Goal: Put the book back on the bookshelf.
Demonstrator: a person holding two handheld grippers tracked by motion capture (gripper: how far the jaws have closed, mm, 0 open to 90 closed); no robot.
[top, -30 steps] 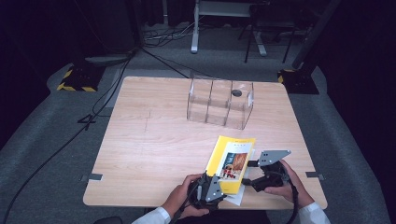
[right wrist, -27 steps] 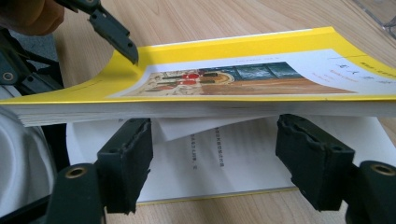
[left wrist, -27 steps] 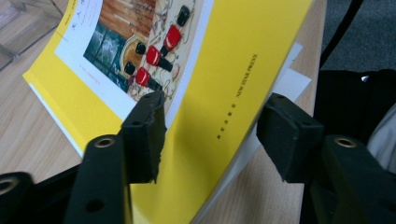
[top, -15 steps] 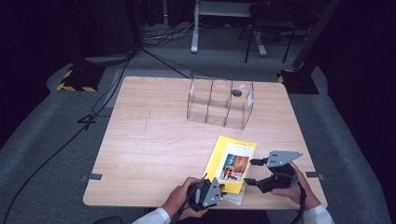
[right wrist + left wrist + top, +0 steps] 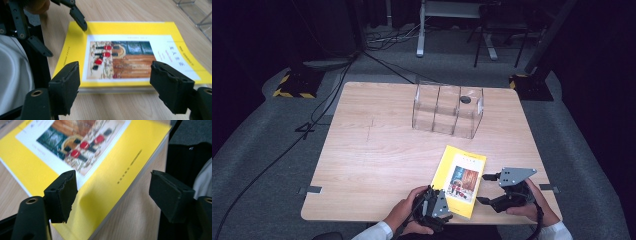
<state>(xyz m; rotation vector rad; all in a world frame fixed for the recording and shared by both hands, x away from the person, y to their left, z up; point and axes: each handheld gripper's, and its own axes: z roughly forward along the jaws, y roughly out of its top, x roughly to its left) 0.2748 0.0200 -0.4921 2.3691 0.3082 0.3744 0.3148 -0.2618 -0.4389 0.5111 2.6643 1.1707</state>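
Observation:
A yellow book (image 5: 460,176) with a picture on its cover lies flat near the table's front edge. My left gripper (image 5: 112,192) is at its near left corner. Its jaws have just been opening and now stand open, with the book's corner (image 5: 105,162) low between them and no pad pressing on it. To the right of the book, my right gripper (image 5: 483,188) points at its long right edge. It is open, and the book (image 5: 125,50) lies just beyond its pads. One of the left gripper's fingers (image 5: 79,18) hangs over the book's far edge in the right gripper view.
A clear box (image 5: 447,112) with three compartments stands at the back of the table; a small dark object (image 5: 465,99) is in its right one. The box's corner (image 5: 197,12) shows past the book. Bare wood (image 5: 377,150) stretches to the left.
My right gripper has drawn back a little to the right, off the book's edge. The left hand and the book stay where they were.

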